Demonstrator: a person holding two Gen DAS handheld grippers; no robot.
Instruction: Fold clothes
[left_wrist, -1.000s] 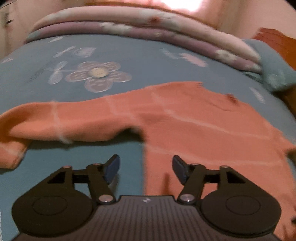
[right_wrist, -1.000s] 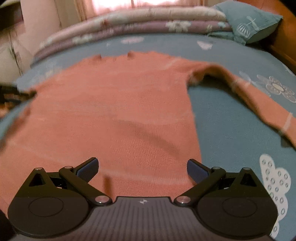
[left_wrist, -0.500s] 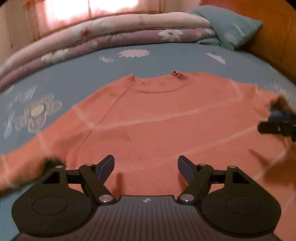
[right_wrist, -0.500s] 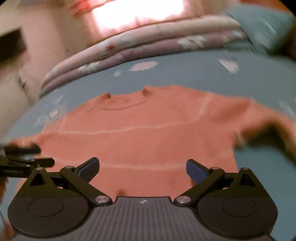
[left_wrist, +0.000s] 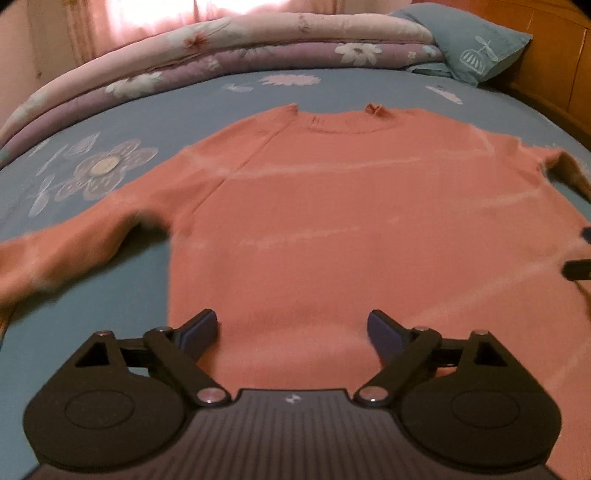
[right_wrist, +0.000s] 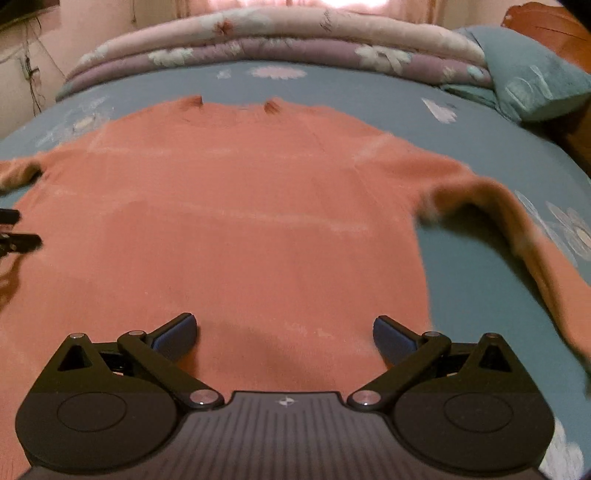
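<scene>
A salmon-orange knit sweater (left_wrist: 351, 221) lies flat and spread out on the blue bed cover, collar far, hem near me. It also shows in the right wrist view (right_wrist: 240, 229). Its left sleeve (left_wrist: 74, 251) stretches out to the left; its right sleeve (right_wrist: 524, 251) runs out to the right. My left gripper (left_wrist: 291, 330) is open and empty above the hem's left part. My right gripper (right_wrist: 284, 332) is open and empty above the hem's right part. Each gripper's tips show at the other view's edge.
The blue floral bed cover (left_wrist: 110, 122) surrounds the sweater. A rolled pink and purple quilt (left_wrist: 258, 48) lies along the far side. A blue pillow (left_wrist: 476, 48) sits at the far right by a wooden headboard (left_wrist: 554, 66).
Both cameras have swung from the sweater's sides to face it head-on from the hem. Both grippers have stayed open; the left one has opened wider.
</scene>
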